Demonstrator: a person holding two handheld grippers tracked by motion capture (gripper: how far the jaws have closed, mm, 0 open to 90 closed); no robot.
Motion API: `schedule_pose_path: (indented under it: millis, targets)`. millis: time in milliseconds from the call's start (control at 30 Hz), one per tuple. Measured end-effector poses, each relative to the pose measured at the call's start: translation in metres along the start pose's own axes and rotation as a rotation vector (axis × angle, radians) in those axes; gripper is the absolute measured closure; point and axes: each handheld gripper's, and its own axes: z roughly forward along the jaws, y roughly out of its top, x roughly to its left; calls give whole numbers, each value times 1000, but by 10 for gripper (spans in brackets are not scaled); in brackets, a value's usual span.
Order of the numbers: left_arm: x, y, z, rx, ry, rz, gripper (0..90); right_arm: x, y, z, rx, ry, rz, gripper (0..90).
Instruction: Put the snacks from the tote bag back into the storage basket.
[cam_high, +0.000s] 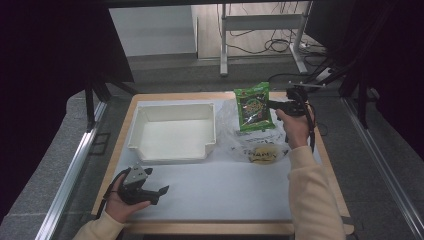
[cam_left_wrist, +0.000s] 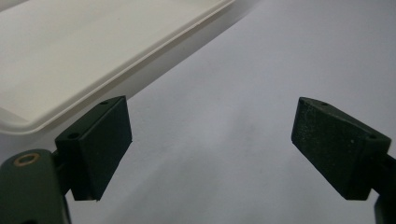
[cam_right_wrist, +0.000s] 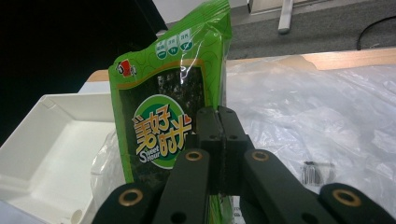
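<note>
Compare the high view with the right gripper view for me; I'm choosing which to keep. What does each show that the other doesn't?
High view alone: the left tongs, open and low over the white table, a yellow item under the clear bag, and both forearms. Right gripper view alone: the "Sweet Heart" label on the green packet and a barcode sticker on the bag. Both: the right tongs shut on the packet's edge, held upright beside the white tray.

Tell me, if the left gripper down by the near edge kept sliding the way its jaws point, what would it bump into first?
Probably nothing soon. The left gripper is open, with bare white table cover ahead of it. The white tray lies off to one side in its own view, so it likely passes alongside, though depth is hard to judge.
</note>
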Motion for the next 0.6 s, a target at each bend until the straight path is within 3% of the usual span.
schedule_pose_path:
  millis: [600]
  targets:
    - [0,0,0,2,0,2,123,11,0,4,0,29,-12,899]
